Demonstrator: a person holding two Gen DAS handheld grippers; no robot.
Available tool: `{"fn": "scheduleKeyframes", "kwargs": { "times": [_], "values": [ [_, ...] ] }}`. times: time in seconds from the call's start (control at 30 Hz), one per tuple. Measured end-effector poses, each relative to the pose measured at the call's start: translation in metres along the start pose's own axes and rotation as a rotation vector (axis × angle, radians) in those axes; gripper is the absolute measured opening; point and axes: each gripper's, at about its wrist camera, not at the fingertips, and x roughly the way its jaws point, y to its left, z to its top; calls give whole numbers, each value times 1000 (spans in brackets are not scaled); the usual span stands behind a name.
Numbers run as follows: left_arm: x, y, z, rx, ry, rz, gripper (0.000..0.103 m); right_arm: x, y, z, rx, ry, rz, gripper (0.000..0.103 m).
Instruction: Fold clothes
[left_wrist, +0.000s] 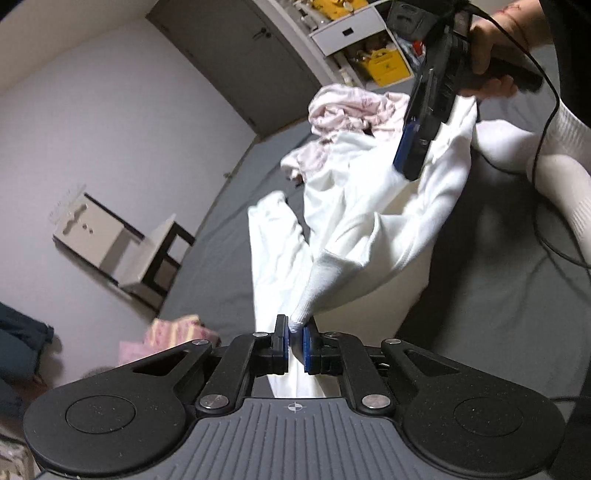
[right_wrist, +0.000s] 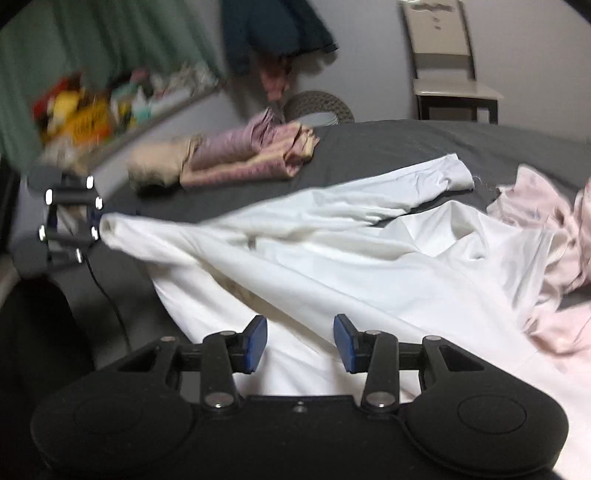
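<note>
White garment (right_wrist: 332, 266): unfolded, cuff clamped in left gripper (left_wrist: 295, 338). Right gripper (right_wrist: 300, 341): spread wide, nothing held. Folded pile (right_wrist: 243, 155) done; pink clothes (right_wrist: 546, 221) left on bed (right_wrist: 388, 144).

The left wrist view sits low and close behind its hand-held gripper (left_wrist: 295, 341), facing across the bed (left_wrist: 480, 314) toward a door. The right wrist view faces back. Both share the white garment (right_wrist: 332, 266).
</note>
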Motion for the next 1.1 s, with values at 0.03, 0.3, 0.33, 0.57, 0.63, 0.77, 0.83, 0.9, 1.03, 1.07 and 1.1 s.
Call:
{"fn": "scheduleKeyframes", "kwargs": {
  "times": [0.03, 0.3, 0.33, 0.57, 0.63, 0.77, 0.83, 0.9, 1.03, 1.07, 1.1],
  "values": [
    [0, -1, -2, 1, 9, -9, 6, 1, 1, -1, -31, 31, -13, 37],
    [18, -22, -5, 31, 46, -11, 7, 25, 44, 2, -331, 105, -11, 35],
    [20, -25, -4, 32, 45, -8, 7, 34, 43, 3, -331, 127, -10, 35],
    [40, -30, -7, -22, 45, 39, 7, 70, 39, 3, -385, 228, -24, 20],
    [42, -32, -8, -34, 41, 53, 7, 63, 42, -1, -414, 215, -37, 10],
    [45, -36, -12, -30, 31, 70, 7, 41, 54, -12, -476, 167, -59, 8],
    [45, -37, -14, -33, 26, 77, 7, 24, 64, -20, -518, 143, -82, 8],
    [44, -38, -17, -41, 26, 78, 7, 4, 72, -29, -561, 107, -56, 8],
    [44, -38, -21, -51, 32, 73, 7, -25, 66, -38, -499, 55, 107, 8],
    [44, -38, -22, -53, 33, 71, 7, -28, 62, -38, -469, 49, 124, 8],
    [45, -38, -23, -55, 34, 70, 7, -32, 58, -38, -465, 26, 108, 8]
  ]
}}
